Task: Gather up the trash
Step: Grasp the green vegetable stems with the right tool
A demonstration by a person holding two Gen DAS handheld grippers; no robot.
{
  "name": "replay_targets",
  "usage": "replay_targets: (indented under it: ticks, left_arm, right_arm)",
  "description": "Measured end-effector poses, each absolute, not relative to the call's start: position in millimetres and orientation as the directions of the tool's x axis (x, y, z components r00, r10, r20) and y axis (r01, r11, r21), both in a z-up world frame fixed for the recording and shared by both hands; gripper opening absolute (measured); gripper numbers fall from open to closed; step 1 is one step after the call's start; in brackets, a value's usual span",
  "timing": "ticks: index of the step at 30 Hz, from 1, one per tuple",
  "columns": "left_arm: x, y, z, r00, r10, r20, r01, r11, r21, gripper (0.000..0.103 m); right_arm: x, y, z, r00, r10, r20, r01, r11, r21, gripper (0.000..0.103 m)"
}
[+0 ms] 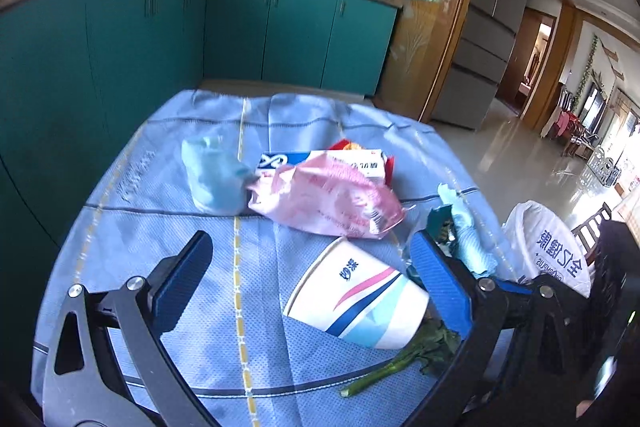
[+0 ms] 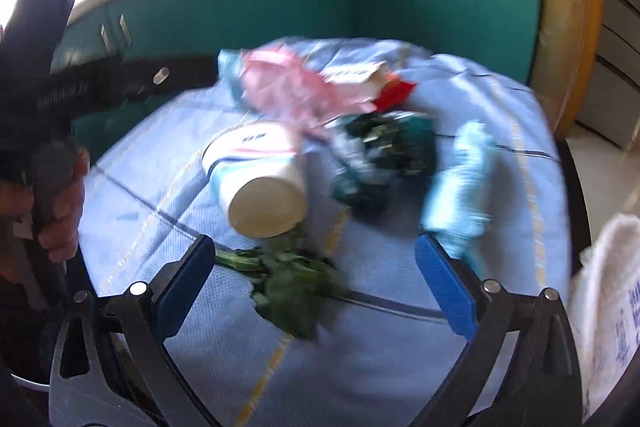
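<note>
Right view blurs; both wide-open, empty grippers, left and right, flank the tipped white paper cup, partly hiding leafy green stalk.

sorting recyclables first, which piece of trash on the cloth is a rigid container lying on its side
The white paper cup with red and blue stripes, tipped over beside the green vegetable stem. The pink plastic bag and the crumpled blue wrappers are soft and shapeless.

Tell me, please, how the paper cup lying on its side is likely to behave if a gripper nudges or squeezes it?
The paper cup lies on its side on the blue cloth, so a nudge would probably roll it in a curve. It looks thin-walled and empty, likely light and easily crushed. The leafy stem touching it might drag along.
</note>
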State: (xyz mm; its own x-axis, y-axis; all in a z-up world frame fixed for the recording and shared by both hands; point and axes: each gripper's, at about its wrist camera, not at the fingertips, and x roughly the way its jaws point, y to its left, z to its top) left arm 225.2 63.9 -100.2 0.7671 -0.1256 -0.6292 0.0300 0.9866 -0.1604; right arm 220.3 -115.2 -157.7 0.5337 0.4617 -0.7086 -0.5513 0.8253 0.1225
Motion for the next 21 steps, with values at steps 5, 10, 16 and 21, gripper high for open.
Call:
replay_targets:
  ticks: [5, 10, 16, 21]
  left_arm:
    - [228.2, 67.7, -104.3, 0.764, -0.094, -0.638, 0.005, 0.99, -0.14, 0.099]
    - [225.8, 66.2, -105.7, 0.765, -0.092, -0.637, 0.008, 0.991, -0.133, 0.099]
    - [224.4, 51.7, -112.8, 0.75, -0.11, -0.652, 0.042, 0.992, -0.12, 0.099]
    - [229.1, 37.6, -123.1, 0.73, -0.13, -0.671, 0.077, 0.991, -0.108, 0.099]
  right_arm:
    - [225.3, -82.6, -170.7, 0.491, 0.431, -0.757, -0.605, 0.794, 0.06, 0.093]
    - [216.9, -80.9, -171.1, 0.455, 0.459, -0.763, -0.623, 0.777, 0.096, 0.06]
    - [195.2, -108.1, -157.3, 0.519, 0.421, -0.744, -0.563, 0.823, 0.073, 0.035]
    - [193.7, -136.6, -157.1, 0.537, 0.393, -0.746, -0.491, 0.865, 0.102, 0.052]
